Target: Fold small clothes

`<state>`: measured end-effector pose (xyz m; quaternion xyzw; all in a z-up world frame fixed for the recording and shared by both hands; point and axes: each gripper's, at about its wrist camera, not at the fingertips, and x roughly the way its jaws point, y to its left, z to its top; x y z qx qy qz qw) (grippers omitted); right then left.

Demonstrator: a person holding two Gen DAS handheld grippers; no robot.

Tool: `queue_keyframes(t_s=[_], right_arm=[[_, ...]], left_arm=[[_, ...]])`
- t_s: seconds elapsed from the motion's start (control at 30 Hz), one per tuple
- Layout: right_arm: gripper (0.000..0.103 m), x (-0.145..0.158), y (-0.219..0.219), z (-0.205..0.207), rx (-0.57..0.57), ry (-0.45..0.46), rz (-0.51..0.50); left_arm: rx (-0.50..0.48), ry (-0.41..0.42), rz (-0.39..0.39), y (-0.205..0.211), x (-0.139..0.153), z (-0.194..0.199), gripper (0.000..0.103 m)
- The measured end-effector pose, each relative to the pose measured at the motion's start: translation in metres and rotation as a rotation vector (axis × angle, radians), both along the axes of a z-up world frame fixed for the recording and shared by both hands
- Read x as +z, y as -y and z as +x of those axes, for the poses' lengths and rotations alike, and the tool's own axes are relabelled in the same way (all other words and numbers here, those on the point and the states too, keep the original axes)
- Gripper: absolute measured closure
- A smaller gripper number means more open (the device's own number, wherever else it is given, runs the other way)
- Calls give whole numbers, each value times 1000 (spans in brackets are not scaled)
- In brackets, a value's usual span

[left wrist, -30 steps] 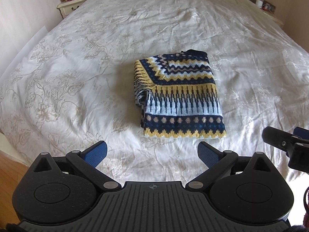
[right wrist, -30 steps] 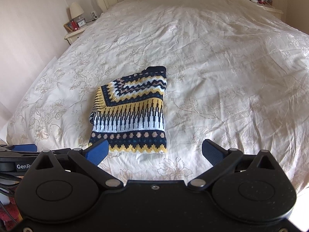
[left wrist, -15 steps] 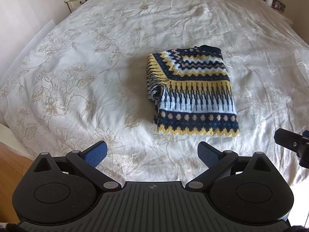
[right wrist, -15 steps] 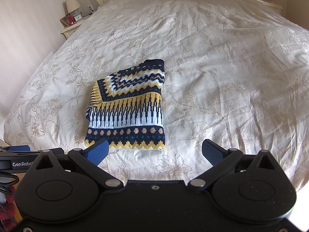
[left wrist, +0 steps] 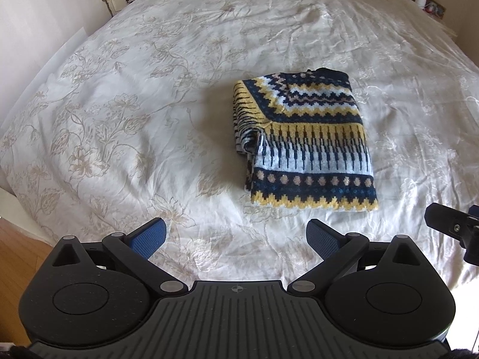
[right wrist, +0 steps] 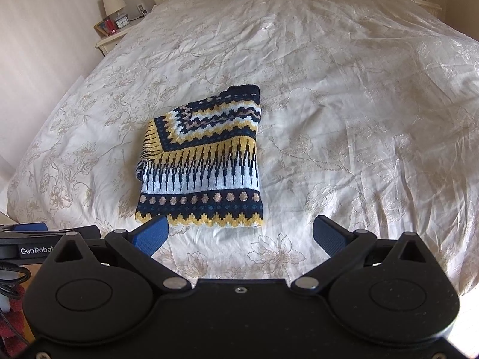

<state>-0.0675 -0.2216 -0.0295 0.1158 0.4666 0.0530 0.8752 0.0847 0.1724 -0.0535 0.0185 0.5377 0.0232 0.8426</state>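
Both tongs hang released over the near edge of the bed, holding nothing: the left tongs (left wrist: 236,234) and the right tongs (right wrist: 241,232), each with two blue pads spread wide. Just beyond them lies one folded sweater (left wrist: 305,143), knitted in navy, yellow and white bands, flat on the bed (left wrist: 119,119) with its floral cream duvet. Farther off stands one nightstand (right wrist: 112,40) at the left, carrying one lamp (right wrist: 113,1), a small clock and a red item. A tufted headboard closes the far end.
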Motion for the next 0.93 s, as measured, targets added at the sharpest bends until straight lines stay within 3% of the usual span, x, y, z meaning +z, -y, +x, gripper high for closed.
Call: queue_keyframes(t_s=[0.93], right_arm=[[1, -1, -13, -2, 11, -4, 8]], left_arm=[[-14, 11, 0, -1, 2, -3, 2]])
